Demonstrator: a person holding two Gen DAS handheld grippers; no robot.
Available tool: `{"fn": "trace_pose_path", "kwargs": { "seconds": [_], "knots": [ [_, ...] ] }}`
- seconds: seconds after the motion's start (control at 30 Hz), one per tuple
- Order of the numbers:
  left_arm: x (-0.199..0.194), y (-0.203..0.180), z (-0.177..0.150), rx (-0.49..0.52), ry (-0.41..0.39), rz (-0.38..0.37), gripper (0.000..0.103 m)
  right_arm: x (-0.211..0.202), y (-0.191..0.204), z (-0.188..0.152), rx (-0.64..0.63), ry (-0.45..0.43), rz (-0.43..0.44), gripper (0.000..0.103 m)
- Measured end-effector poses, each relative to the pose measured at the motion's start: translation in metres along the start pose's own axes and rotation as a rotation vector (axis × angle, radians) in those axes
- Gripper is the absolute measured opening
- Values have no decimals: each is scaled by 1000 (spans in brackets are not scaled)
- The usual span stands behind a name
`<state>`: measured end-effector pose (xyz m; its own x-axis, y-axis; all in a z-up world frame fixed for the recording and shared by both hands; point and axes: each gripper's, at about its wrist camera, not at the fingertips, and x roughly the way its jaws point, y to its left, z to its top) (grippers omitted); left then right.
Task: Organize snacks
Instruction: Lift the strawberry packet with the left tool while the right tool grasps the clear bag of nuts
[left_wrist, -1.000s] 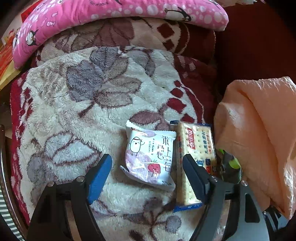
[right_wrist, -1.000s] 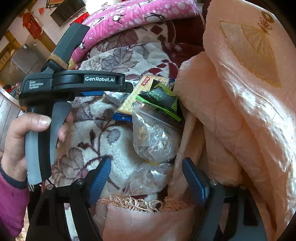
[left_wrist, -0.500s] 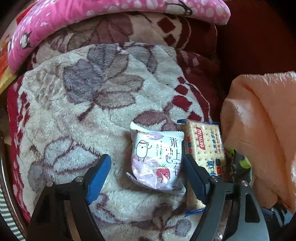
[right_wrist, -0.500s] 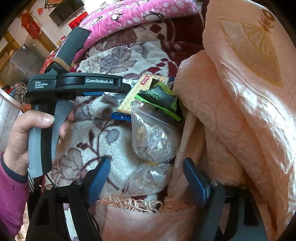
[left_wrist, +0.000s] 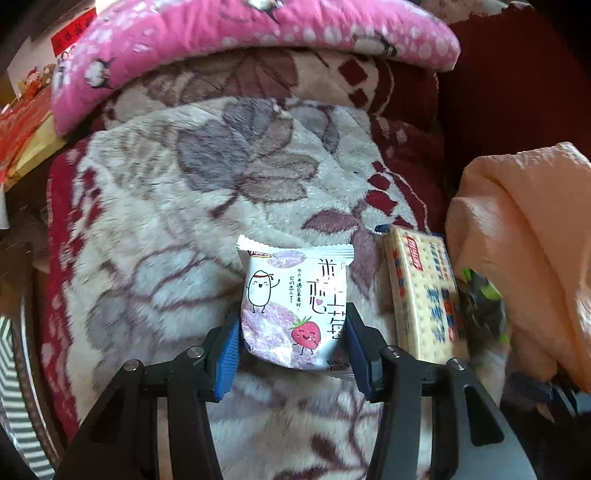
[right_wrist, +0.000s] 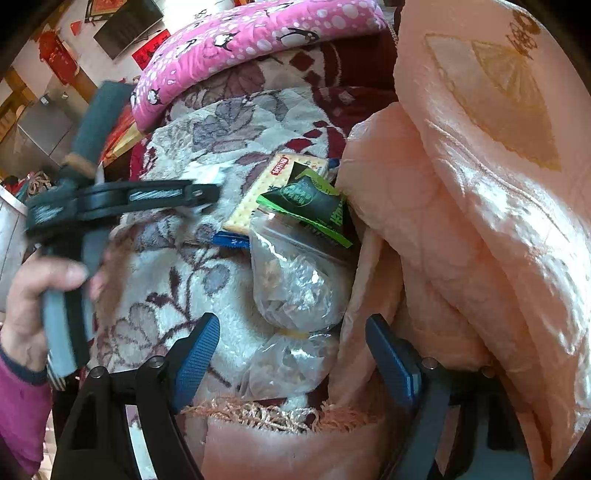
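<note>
Two blue pads of the left tool (left_wrist: 291, 345), just closed in, clamp the white strawberry snack packet (left_wrist: 295, 306) on the floral blanket (left_wrist: 166, 221), left of the cracker pack (left_wrist: 421, 295). Right view: right tool (right_wrist: 291, 354) released above two clear bags (right_wrist: 295, 288) beside the peach quilt (right_wrist: 480, 221).

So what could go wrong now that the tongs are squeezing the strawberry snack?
The left tongs have just been closing and now pinch only the lower end of the strawberry snack packet. The smooth wrapper might slip out when lifted, or a hard squeeze might crush what is inside. The cracker pack lies close beside it on the fluffy blanket, so the right-hand finger could nudge it.
</note>
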<state>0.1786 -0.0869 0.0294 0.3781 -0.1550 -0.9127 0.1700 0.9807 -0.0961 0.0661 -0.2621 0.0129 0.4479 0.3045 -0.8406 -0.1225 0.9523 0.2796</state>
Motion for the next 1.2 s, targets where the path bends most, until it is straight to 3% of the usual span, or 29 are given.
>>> {"fn": "trace_pose_path", "kwargs": {
  "seconds": [0.27, 0.43, 0.57, 0.67, 0.93, 1.2],
  "knots": [
    [-43, 10, -24, 9, -71, 34, 50, 20, -1, 4, -2, -11, -57, 86],
    [-70, 22, -49, -7, -99, 72, 50, 33, 2, 6, -18, -6, -40, 85],
    [-82, 33, -68, -22, -106, 110, 50, 43, 6, 6, -67, 21, -82, 58],
    [-88, 41, -78, -37, -106, 128, 50, 35, 4, 3, -70, 13, -72, 46],
    [-102, 54, -102, -74, -116, 150, 50, 6, 6, -2, -90, -17, -80, 33],
    [-115, 60, -119, -91, -125, 154, 50, -14, 45, -9, -161, -39, 27, 32]
  ]
}}
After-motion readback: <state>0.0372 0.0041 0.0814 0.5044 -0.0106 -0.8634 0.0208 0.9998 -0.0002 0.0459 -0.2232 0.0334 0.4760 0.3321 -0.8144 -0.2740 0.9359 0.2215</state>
